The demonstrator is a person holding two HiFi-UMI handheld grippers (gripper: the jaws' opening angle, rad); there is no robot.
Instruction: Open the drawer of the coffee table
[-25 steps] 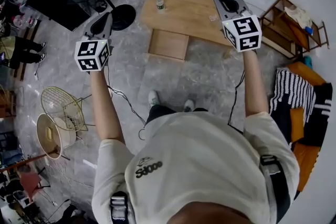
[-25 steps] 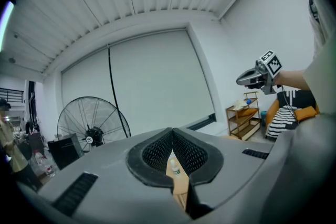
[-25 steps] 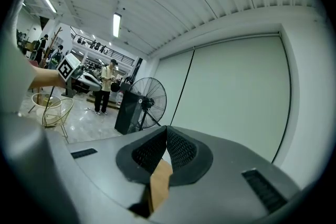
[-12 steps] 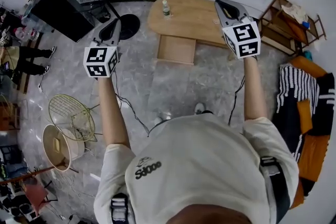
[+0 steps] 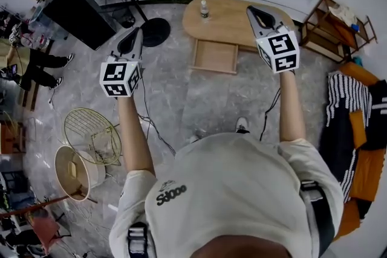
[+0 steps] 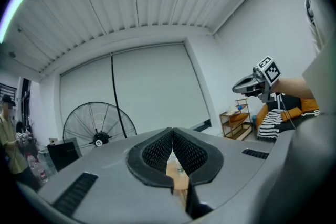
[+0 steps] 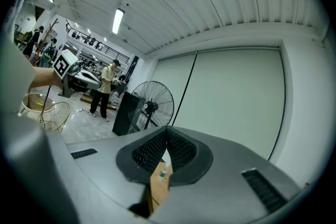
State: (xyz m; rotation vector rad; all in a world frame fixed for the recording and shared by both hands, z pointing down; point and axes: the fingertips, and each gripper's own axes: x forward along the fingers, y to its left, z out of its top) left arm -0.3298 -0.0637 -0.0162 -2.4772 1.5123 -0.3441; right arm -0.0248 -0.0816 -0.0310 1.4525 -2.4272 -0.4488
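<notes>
While left gripper (image 5: pixel 138 32), right gripper (image 5: pixel 251 9) sit closed: one coffee table (image 5: pixel 233 20) bearing one bottle (image 5: pixel 204 9).

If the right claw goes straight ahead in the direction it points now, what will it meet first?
Probably the pale wall panel behind the coffee table. The right claw, shut and empty, points level, so it seems to pass above the table and its bottle; depth is unclear.

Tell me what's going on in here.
A person stands facing a wooden coffee table, holding the left tongs and right tongs out level in front. Both tongs are shut with nothing in them. Neither touches the coffee table or its drawer, which lie farther off. A bottle stands on the coffee table.
</notes>
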